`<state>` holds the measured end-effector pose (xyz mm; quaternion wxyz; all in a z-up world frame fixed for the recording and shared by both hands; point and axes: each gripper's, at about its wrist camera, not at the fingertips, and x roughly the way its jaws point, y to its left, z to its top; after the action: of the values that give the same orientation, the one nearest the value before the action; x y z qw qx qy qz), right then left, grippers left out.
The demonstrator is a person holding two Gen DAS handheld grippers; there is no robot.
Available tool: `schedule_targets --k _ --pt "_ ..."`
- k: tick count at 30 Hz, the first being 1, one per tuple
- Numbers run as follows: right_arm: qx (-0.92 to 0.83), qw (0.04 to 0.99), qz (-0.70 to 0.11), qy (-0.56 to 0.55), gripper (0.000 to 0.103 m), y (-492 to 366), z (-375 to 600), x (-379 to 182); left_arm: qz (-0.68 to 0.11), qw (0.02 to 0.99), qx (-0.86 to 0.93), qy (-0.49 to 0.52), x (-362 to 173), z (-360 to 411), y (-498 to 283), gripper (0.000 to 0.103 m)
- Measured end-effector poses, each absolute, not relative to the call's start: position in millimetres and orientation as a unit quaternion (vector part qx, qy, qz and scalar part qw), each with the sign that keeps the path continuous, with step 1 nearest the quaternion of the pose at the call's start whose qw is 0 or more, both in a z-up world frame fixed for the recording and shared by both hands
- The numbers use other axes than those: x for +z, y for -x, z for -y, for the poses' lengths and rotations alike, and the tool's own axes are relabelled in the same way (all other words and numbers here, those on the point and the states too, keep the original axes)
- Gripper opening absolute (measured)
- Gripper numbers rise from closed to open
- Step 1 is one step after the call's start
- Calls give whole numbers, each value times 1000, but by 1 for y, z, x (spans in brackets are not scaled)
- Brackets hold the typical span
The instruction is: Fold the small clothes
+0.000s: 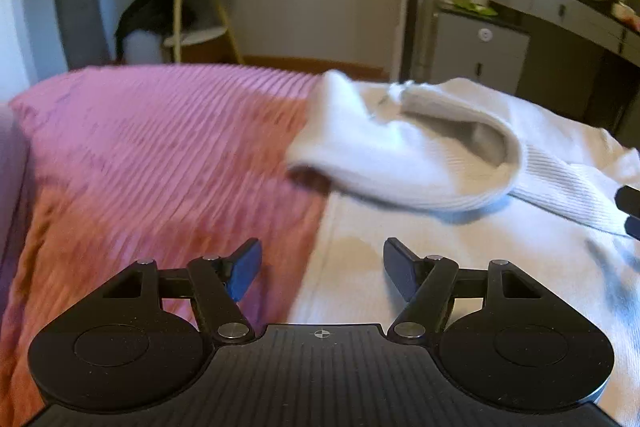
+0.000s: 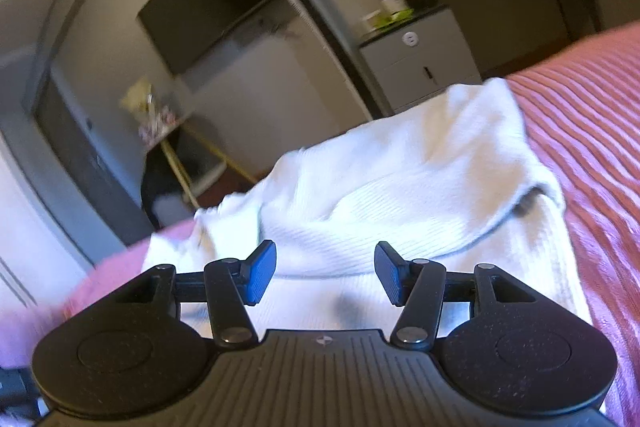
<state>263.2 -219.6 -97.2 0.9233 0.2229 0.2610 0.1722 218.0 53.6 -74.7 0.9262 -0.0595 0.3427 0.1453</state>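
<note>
Both grippers, left gripper and right gripper, hold their jaws apart on nothing above one white ribbed garment, half folded on one pink ribbed bedspread, one grey cabinet beyond.

Garment lies on bed cover, right half of left-wrist view; a folded-over flap sits on top at its far part. Left gripper near, over garment's left edge, jaws apart w/ nothing between. Beyond bed: shelf stand far left, cabinet and dresser far right.
</note>
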Motion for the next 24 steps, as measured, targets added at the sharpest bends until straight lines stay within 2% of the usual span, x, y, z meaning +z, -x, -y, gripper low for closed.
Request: schedule_targets --k 3,8,12,16,17,18,21,24 --pt "187 931 -260 -175 54 -261 191 -79 -352 916 163 97 -76 -69 -214 73" --pt "210 941 -262 -31 54 -287 121 -56 -371 900 186 136 -76 -84 -207 73" --pt "194 943 -256 81 55 -315 66 -55 -366 901 182 146 -70 -87 -194 79" --pt "168 934 -267 170 53 -340 25 -67 -361 904 169 156 -75 -83 -189 80" --pt "164 930 -273 183 46 -346 18 -70 -362 904 166 155 -77 -81 -190 80" --pt "158 927 -279 193 14 -350 13 -72 -363 905 163 153 -78 -78 -191 80" --pt "132 936 -271 181 10 -354 18 -65 -357 910 155 141 -77 -72 -192 80" --pt "105 961 -247 62 10 -343 62 -37 -354 910 157 149 -79 -75 -193 80"
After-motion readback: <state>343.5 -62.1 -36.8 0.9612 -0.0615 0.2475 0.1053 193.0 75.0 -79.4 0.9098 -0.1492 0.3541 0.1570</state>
